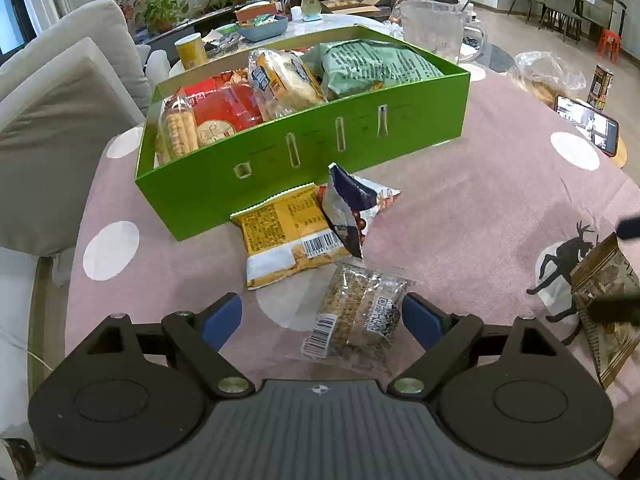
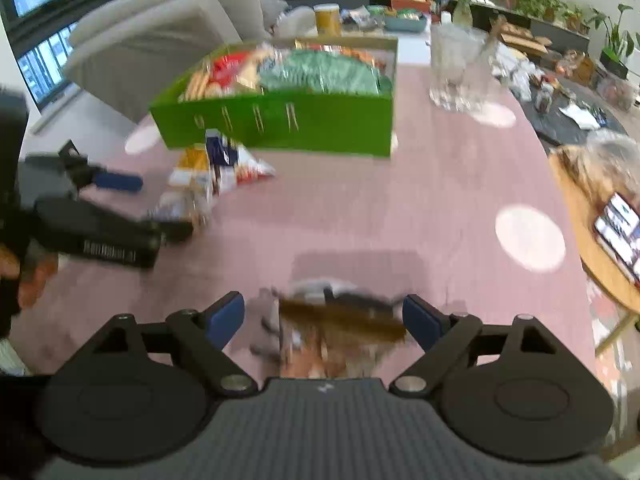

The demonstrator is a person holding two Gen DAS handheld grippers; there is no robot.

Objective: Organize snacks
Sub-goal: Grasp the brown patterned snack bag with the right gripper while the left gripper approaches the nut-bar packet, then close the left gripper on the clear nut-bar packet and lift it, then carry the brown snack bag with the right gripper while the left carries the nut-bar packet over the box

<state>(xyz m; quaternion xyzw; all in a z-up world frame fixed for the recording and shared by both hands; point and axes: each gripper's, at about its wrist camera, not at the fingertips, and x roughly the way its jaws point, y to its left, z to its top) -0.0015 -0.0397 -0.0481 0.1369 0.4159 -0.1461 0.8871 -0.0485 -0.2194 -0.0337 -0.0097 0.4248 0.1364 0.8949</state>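
Observation:
A green box (image 1: 304,160) (image 2: 320,124) stands on the pink tablecloth, filled with several snack packs. In front of it lie a yellow packet (image 1: 288,236) and a blue-and-white packet (image 1: 352,208) that leans on it. Nearer to me, a clear-wrapped grain bar (image 1: 356,312) lies between the fingers of my left gripper (image 1: 322,320), which is open; the bar is close to the right pad and far from the left one. My right gripper (image 2: 324,320) is open over a brown packet (image 2: 340,320) (image 1: 604,304) that lies blurred between its fingers.
A glass pitcher (image 1: 440,32) stands behind the box, with a yellow can (image 1: 191,50) at the back left. A phone (image 1: 588,124) rests on a wooden side table at the right, near a plastic bag (image 1: 548,72). Sofa cushions (image 1: 60,120) flank the left.

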